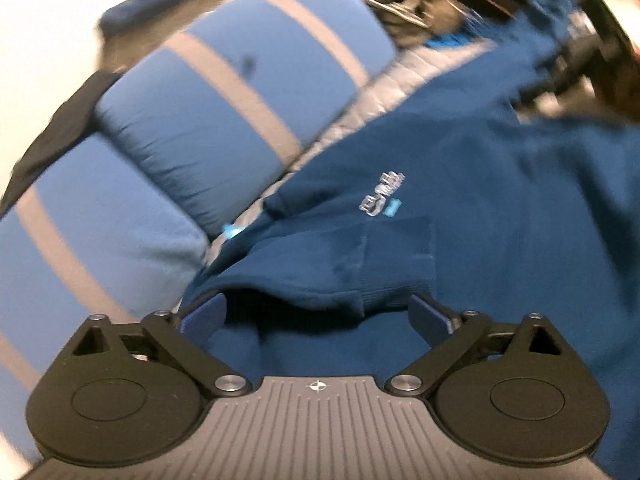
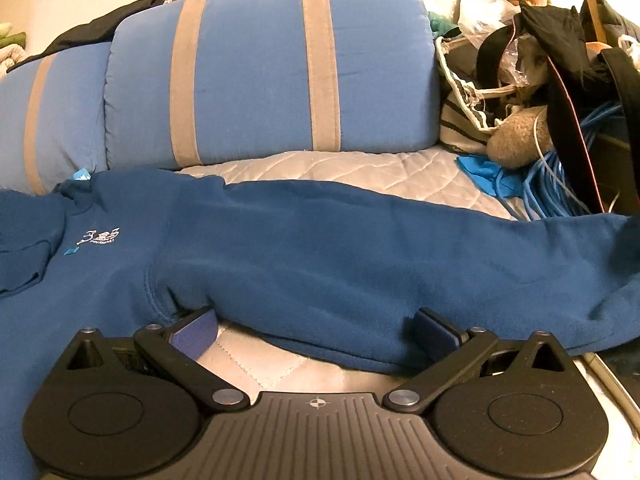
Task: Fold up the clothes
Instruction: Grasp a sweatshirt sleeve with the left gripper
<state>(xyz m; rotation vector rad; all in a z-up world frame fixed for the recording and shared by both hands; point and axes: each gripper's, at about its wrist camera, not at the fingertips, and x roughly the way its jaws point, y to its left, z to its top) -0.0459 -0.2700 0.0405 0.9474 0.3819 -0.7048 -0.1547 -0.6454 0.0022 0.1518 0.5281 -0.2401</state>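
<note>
On the bed: blue sweatshirt (image 2: 280,232) lies spread flat.
Left gripper (image 1: 318,314): jaws apart, over folded sleeve (image 1: 340,264).
Right gripper (image 2: 316,326): jaws apart, nothing clamped.

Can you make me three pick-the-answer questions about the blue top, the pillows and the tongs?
1. Where does the sweatshirt's long sleeve lie?
A. Across the quilted grey cover, in front of the pillows
B. On top of the teddy bear
C. Hanging from a hook

2. What colour are the stripes on the blue pillows?
A. Red
B. Grey
C. Green

3. How do the right tongs stand?
A. Shut tight on a sock
B. Open, nothing pinched
C. Shut on a pillow

Answers:
1. A: in the right wrist view the sleeve stretches sideways over the quilted grey cover, with the pillows behind it.
2. B: each pillow carries pale grey bands.
3. B: both pads stand wide apart at the sleeve's near edge, with cover showing between them.
</note>
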